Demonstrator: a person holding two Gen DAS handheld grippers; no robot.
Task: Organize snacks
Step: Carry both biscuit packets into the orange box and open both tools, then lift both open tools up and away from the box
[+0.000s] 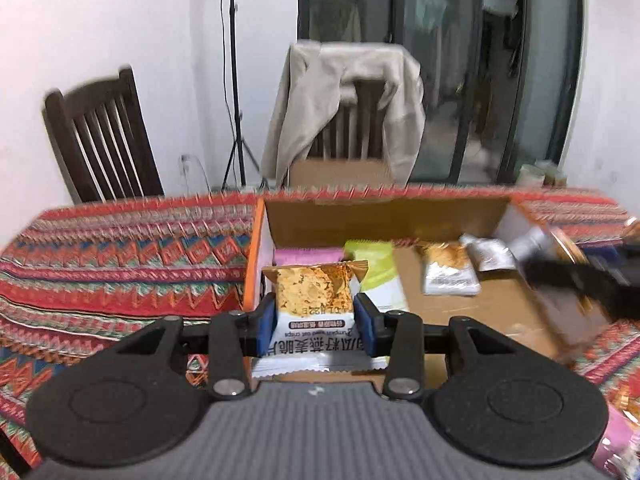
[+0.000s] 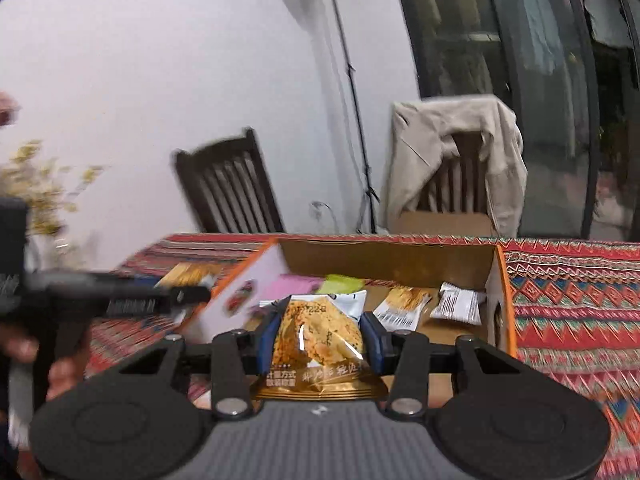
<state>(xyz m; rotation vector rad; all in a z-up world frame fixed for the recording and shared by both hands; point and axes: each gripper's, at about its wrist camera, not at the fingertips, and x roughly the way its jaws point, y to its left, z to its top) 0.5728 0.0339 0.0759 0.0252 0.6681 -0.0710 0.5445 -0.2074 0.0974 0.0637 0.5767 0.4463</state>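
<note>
left gripper (image 1: 315, 322) fingers clamped on cracker packet (image 1: 316, 300) | right gripper (image 2: 319, 346) fingers clamped on snack packet (image 2: 320, 340) | both over cardboard box (image 1: 384, 216) on bench (image 1: 120, 248)

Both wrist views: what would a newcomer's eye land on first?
Each gripper clamps a crisp packet: the left gripper holds an oat crisp packet, the right gripper a golden packet. Just beyond them sits an open cardboard box with loose packets inside, on a bright zigzag tablecloth.

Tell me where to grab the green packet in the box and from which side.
Take the green packet by its near, free long edge, coming down from above. It lies flat on the box floor, its far end tucked beside the pink packet, so side access looks blocked.
</note>
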